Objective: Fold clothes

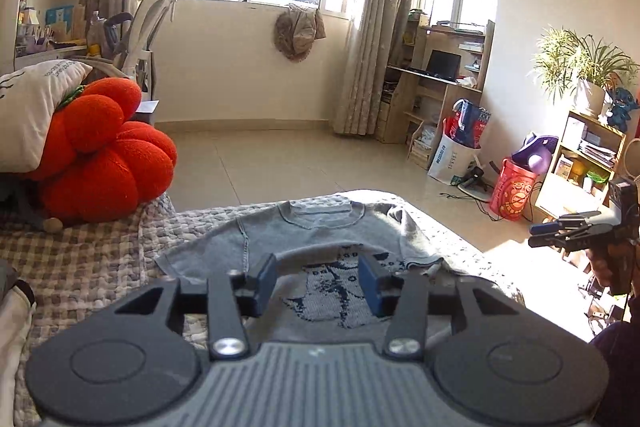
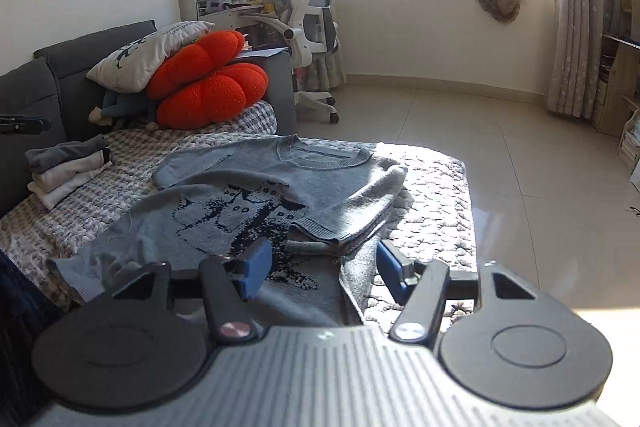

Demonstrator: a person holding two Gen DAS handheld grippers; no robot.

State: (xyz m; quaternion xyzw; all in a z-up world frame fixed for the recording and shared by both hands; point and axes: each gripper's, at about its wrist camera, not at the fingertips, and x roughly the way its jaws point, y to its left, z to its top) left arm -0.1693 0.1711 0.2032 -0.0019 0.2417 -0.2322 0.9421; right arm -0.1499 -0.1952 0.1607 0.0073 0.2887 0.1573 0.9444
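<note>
Left wrist view showed our left tool (image 1: 318,281) with jaws apart and nothing between them, above the grey knitted sweater (image 1: 320,227) spread flat on the checked bed cover (image 1: 80,251). Our right tool (image 2: 320,269) also stood apart and empty over the sweater's hem, beside its folded-in sleeve (image 2: 360,203). An orange pumpkin cushion (image 2: 208,87) and a stack of folded clothes (image 2: 68,167) lay clear of the sweater.

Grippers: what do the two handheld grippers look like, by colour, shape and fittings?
Both match: the left gripper and right gripper have blue rectangular fingertip pads on black linkage arms with silver pivot screws, a ribbed grey body and a round black disc on each side. A dark sleeve shows at the edge.
</note>
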